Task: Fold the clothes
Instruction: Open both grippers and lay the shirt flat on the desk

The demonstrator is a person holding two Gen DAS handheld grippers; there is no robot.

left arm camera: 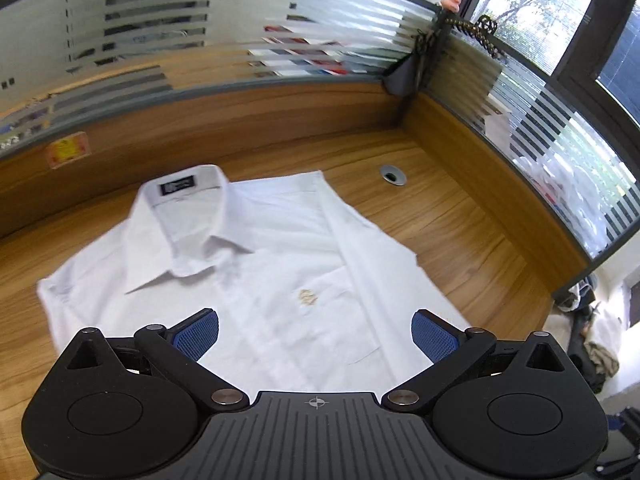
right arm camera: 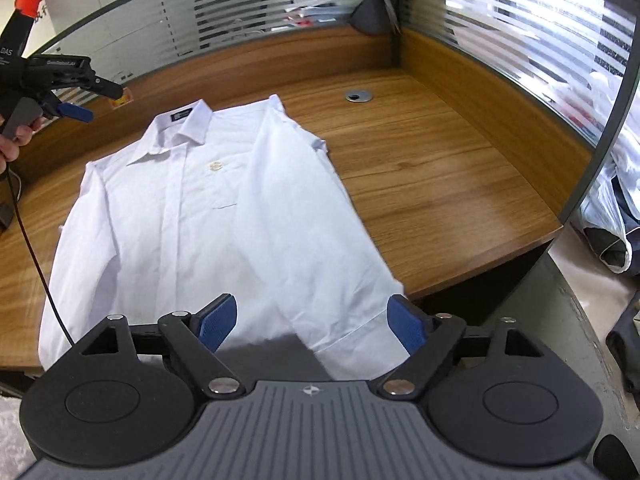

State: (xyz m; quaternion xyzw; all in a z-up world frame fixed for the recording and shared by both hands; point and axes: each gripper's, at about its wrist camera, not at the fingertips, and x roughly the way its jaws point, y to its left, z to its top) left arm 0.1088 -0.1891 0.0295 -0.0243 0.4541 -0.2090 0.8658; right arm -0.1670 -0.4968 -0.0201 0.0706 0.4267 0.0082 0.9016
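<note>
Right now your left gripper (left arm camera: pixel 315 334) and right gripper (right arm camera: pixel 312 322) both gape wide, holding nothing; the white shirt (right arm camera: pixel 208 208) lies flat on the desk (right arm camera: pixel 440 168) ahead of both jaws.

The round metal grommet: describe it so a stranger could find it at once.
Start from the wooden desk where the white dress shirt lies flat. Look past the shirt's collar end toward the back corner where the two striped glass partitions meet. The cable grommet sits there alone on bare wood, the only round silver ring with a dark centre.
</note>
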